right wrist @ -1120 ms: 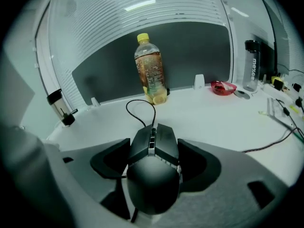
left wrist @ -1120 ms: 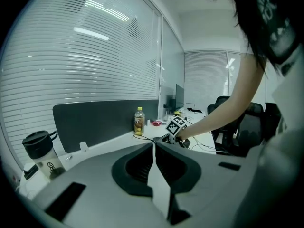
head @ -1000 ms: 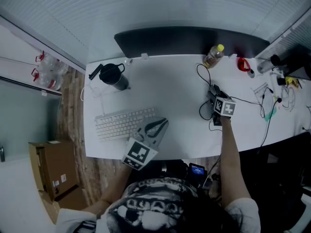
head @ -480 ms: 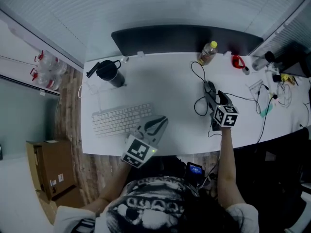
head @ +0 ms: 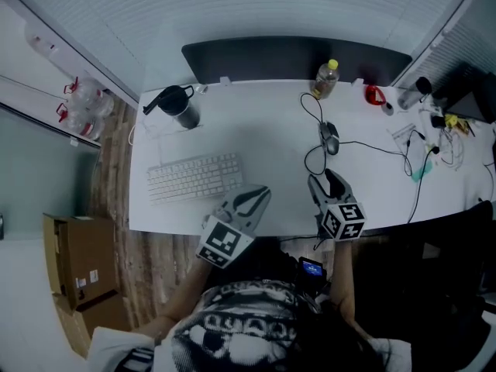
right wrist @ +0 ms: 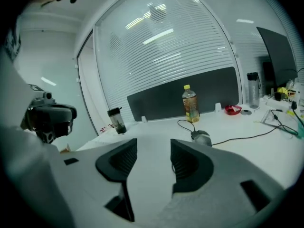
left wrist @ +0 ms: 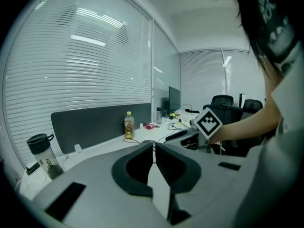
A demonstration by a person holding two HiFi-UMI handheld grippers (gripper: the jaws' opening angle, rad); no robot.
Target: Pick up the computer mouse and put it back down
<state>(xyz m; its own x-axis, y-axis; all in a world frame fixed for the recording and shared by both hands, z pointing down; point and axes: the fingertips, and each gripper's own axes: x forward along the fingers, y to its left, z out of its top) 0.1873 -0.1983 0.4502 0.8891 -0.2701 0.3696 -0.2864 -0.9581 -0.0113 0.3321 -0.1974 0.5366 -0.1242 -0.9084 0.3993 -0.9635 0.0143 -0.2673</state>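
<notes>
The grey computer mouse (head: 330,139) lies on the white desk (head: 263,130) with its black cable looping beside it; the right gripper view shows the mouse (right wrist: 202,137) beyond the jaws. My right gripper (head: 322,180) hangs over the desk's near edge, well short of the mouse. Its jaws have just been closing, with a clear gap and nothing between them. My left gripper (head: 260,194) sits near the front edge, right of the keyboard, with its pads (left wrist: 142,161) together on nothing.
A white keyboard (head: 195,177) lies at front left and a dark flask (head: 180,107) at back left. A drink bottle (head: 325,79) stands by the dark partition (head: 294,56). Cables and small items (head: 422,142) clutter the right end. A cardboard box (head: 74,273) sits on the floor.
My right gripper has drawn back from the mouse toward the desk's near edge and risen, leaving the mouse lying free. The left gripper has shifted slightly.
</notes>
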